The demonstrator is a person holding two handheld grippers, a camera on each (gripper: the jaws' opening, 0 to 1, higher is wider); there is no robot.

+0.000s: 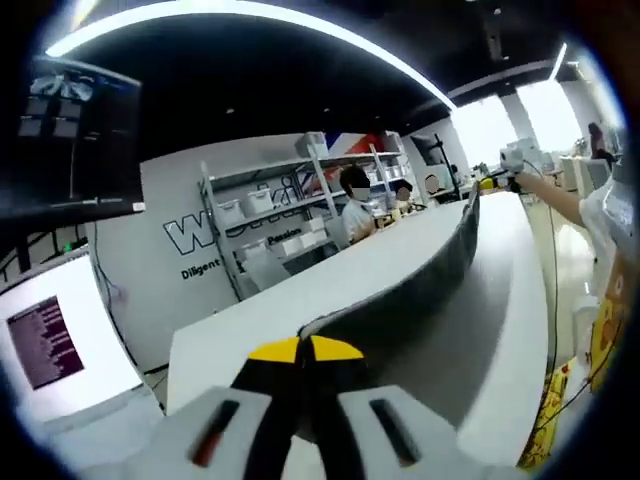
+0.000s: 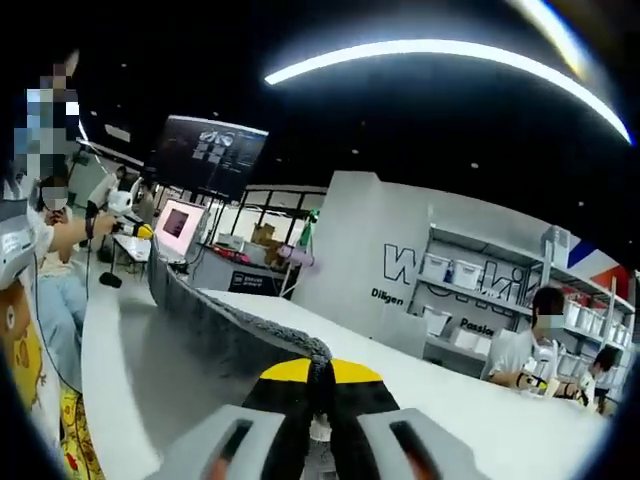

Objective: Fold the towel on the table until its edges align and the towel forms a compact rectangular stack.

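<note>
A dark grey towel (image 1: pixel 425 275) hangs stretched in the air above the white table (image 1: pixel 330 285), its top edge pulled taut between both grippers. My left gripper (image 1: pixel 304 350) is shut on one corner, the yellow-tipped jaws pinched together over the cloth. In the left gripper view the right gripper (image 1: pixel 508 165) shows far off at the towel's other end, in a person's hand. My right gripper (image 2: pixel 318 372) is shut on the opposite corner of the towel (image 2: pixel 225 330). The left gripper (image 2: pixel 128 205) shows at the far left end of that edge.
The person holding the grippers wears yellow patterned clothes (image 1: pixel 607 310). A lit monitor (image 1: pixel 55 340) stands beside the table, and a dark screen (image 1: pixel 75 115) hangs above. Shelves with white bins (image 1: pixel 285 205) line the back wall, where two people (image 1: pixel 355 205) sit.
</note>
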